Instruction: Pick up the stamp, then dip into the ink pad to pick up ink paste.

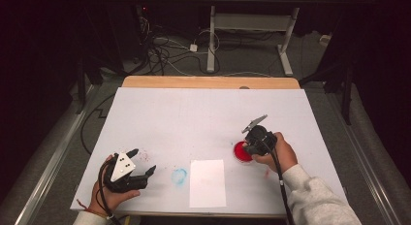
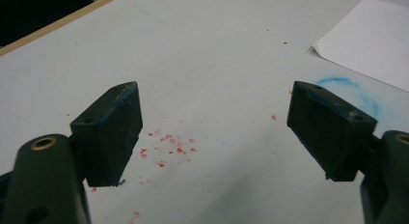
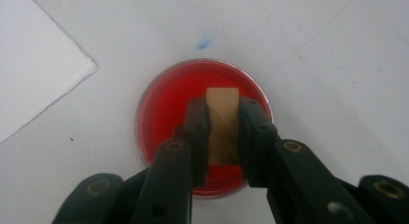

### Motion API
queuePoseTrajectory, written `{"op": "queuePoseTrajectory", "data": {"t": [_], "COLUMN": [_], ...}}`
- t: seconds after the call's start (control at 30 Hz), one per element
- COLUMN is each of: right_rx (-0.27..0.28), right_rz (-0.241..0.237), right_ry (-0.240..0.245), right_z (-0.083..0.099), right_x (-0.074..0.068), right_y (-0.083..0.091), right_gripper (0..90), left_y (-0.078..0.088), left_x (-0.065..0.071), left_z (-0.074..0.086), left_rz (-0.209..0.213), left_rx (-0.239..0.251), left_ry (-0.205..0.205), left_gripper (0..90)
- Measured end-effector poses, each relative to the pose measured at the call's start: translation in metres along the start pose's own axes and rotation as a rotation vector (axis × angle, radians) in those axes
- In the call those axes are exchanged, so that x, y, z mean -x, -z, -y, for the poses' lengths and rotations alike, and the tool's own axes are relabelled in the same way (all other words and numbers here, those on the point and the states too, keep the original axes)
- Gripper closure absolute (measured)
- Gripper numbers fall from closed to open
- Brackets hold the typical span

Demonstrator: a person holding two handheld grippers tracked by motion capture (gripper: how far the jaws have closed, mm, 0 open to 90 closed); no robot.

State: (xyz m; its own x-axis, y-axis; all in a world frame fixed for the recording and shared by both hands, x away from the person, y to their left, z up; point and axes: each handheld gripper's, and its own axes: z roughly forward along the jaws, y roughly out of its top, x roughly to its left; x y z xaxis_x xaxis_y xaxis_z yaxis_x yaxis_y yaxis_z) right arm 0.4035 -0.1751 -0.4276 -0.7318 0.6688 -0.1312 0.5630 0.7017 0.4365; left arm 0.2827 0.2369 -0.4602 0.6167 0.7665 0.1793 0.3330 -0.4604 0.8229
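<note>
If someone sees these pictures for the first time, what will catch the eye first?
First, the round red ink pad on the right side of the white table, where the right gripper holds a wooden stamp over it. Next, the white paper sheet at the near edge, with a blue smudge beside it.

A white sheet of paper (image 1: 207, 183) lies flat at the near edge of the table (image 1: 194, 113), about midway along it. Just left of the sheet, a faint blue ring-shaped smudge (image 1: 179, 176) marks the white surface. Small red specks (image 2: 166, 147) are scattered on the surface toward the near left corner. The table's wooden far edge (image 1: 208, 82) shows bare beyond the white cover. Past it, on the floor, lie tangled cables (image 1: 165, 53) beside the white legs of another desk (image 1: 252, 21).
</note>
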Motion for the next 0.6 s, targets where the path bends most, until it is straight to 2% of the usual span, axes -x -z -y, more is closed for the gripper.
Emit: {"op": "queuePoseTrajectory", "data": {"t": [0.17,0.3,0.4,0.6], "right_rx": [0.033,0.072,0.091,0.132], "right_rz": [-0.017,-0.02,-0.017,-0.008], "right_ry": [0.002,0.014,0.033,0.056], "right_z": [0.0,-0.003,-0.007,-0.018], "right_x": [0.002,0.003,0.003,0.003], "right_y": [0.011,0.029,0.042,0.069], "right_gripper": [76.5,76.5,76.4,76.4], "left_y": [-0.001,-0.003,0.0,0.0], "left_x": [0.0,0.001,0.0,0.0], "left_z": [-0.001,-0.001,0.0,-0.001], "left_rz": [0.001,0.002,0.0,-0.001], "left_rx": [-0.001,-0.013,-0.006,-0.009], "left_ry": [0.001,-0.011,-0.002,-0.009], "left_gripper": [19.6,19.6,19.6,19.6]}}
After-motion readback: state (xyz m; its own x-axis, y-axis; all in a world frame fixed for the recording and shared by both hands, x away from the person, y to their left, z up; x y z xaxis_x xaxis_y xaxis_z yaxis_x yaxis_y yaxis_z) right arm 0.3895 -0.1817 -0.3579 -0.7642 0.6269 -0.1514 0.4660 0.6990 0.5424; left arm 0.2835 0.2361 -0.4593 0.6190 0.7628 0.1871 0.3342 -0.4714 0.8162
